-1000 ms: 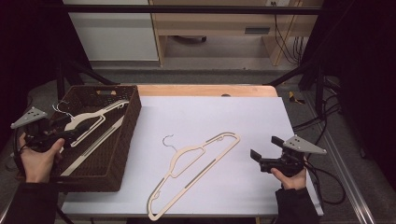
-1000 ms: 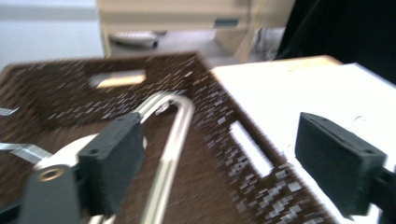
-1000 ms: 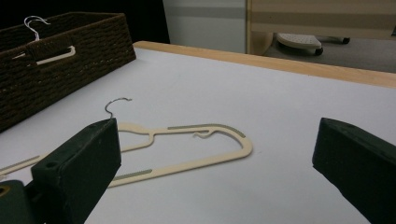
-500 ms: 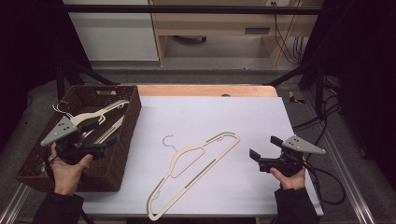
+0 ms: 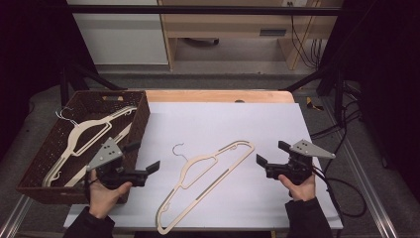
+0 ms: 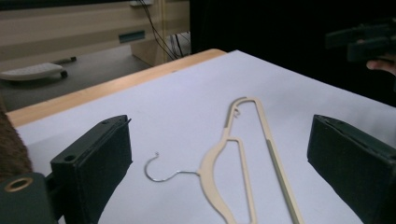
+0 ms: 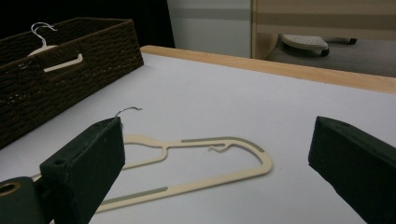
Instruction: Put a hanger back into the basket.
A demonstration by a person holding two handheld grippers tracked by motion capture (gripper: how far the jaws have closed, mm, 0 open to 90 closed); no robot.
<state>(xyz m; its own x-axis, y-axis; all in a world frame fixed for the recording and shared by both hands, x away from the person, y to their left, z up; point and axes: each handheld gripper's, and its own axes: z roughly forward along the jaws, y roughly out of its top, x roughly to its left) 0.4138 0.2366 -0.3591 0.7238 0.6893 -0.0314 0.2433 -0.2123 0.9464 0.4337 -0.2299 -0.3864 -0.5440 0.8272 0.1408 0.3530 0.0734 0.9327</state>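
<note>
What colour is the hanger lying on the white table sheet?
Cream, with grey-green strips and a silver wire hook; the hanger shows best in the left gripper view.

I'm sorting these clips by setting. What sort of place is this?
Probably a lab or workshop recording bench rather than a home: a table under a white sheet inside a black frame, cables trailing alongside, and a hand-held tool aimed at a hanger.

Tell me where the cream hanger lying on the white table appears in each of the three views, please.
High view: hanger lies at centre, between both grippers.
Left gripper view: lower centre, between the black jaws.
Right gripper view: lower left of centre.
Shared landmark: its wire hook.
</note>
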